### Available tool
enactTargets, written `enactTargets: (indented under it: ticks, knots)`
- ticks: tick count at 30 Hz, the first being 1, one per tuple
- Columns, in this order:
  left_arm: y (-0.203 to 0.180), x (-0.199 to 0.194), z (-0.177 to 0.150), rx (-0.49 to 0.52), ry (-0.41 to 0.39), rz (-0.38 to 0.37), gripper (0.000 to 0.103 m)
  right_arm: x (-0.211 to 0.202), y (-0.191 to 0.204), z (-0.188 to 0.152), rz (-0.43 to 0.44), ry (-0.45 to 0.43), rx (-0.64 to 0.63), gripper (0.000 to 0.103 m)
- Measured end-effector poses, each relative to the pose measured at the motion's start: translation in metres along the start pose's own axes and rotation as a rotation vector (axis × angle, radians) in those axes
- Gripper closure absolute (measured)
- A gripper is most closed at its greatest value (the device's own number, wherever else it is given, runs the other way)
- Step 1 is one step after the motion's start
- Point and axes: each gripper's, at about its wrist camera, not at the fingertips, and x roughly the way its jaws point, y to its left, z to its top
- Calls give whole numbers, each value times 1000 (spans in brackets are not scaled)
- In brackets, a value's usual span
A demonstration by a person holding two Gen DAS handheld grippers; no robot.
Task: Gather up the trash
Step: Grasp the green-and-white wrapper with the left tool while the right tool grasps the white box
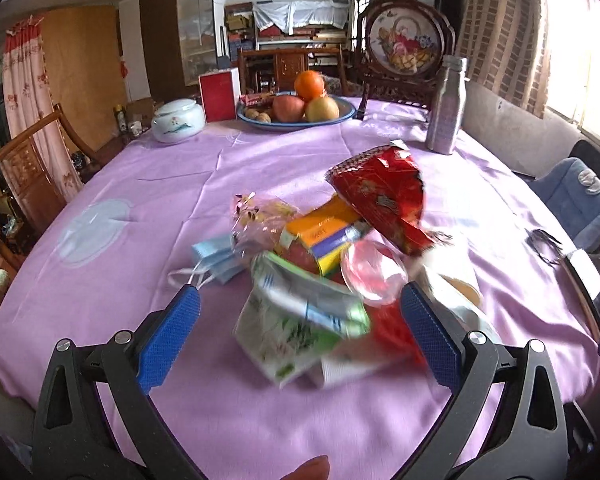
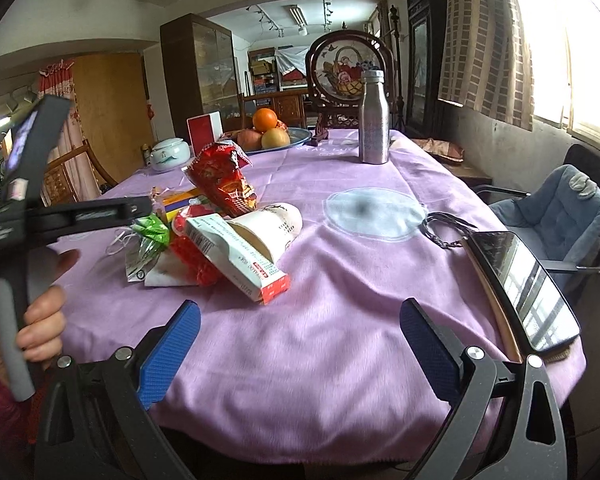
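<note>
A pile of trash lies on the purple tablecloth [image 1: 140, 184]: a red snack bag [image 1: 384, 196], an orange box [image 1: 324, 236], a blue face mask [image 1: 216, 260], a clear plastic lid [image 1: 374, 272] and a green-white wrapper [image 1: 296, 320]. My left gripper [image 1: 300, 328] is open, its blue fingers either side of the green-white wrapper. In the right wrist view the pile shows a white-red carton [image 2: 236, 256], a paper cup [image 2: 272, 224] and the red bag [image 2: 224, 184]. My right gripper [image 2: 300, 340] is open and empty over bare cloth, right of the pile.
A fruit bowl [image 1: 296, 114], white lidded jar [image 1: 178, 120], red box [image 1: 220, 94] and silver bottle [image 1: 446, 106] stand at the far side. A phone [image 2: 524, 284] with a cord lies at the right edge. Chairs surround the table.
</note>
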Motion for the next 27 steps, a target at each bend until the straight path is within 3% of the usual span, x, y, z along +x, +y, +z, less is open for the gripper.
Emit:
enactTargets:
  ticks: [4,6,8,10,20,27]
  knots:
    - [19,22,0,-45,59,-18,10,17,3,8,25,20,-5,6]
    - [30,26,0,-70,82,-74,26,28,9,12,42,34,-15,6]
    - [37,26,-1,-73,103,-127,53,35,15,14,59,43,-25,5]
    - [45,22,-4,-75,112,-158,63,42,21,17,72,51,-42,5]
    - [95,-10,-18,-87,77,-123,65,77,39,33,51,104,-89,7]
    - [114,-7,-18,-119,83,-110,65,104,42,31,78,200,-87,31]
